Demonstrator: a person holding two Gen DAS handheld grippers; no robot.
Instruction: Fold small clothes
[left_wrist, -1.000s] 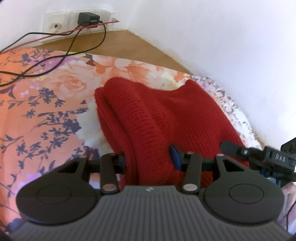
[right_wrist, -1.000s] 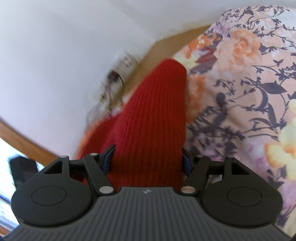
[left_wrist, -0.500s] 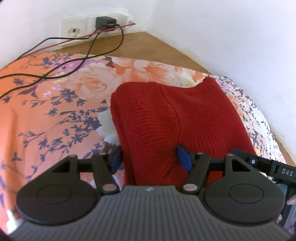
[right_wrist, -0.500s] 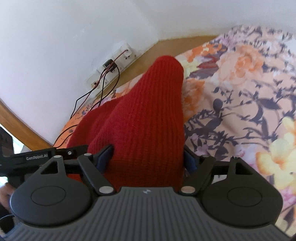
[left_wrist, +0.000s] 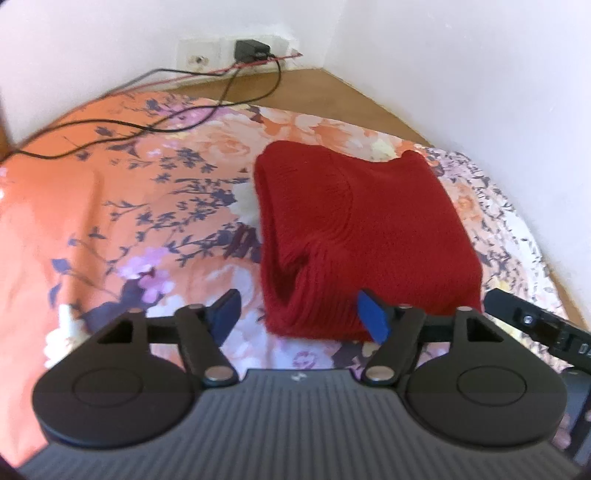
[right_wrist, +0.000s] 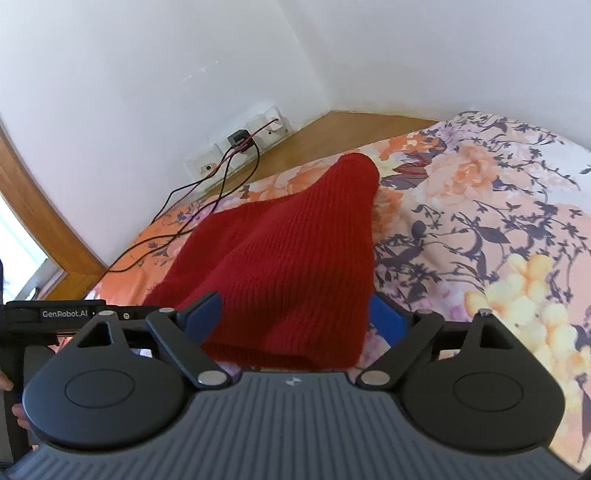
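The red knitted garment (left_wrist: 362, 236) lies folded in a thick, compact stack on the floral bedsheet (left_wrist: 110, 221)

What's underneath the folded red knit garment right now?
The red knit garment lies on a floral bedsheet, which shows all around it. A pale patch peeks out at its left edge; whatever lies directly beneath is covered.

"GenRobot.AI" – printed on the left gripper (right_wrist: 64, 314)
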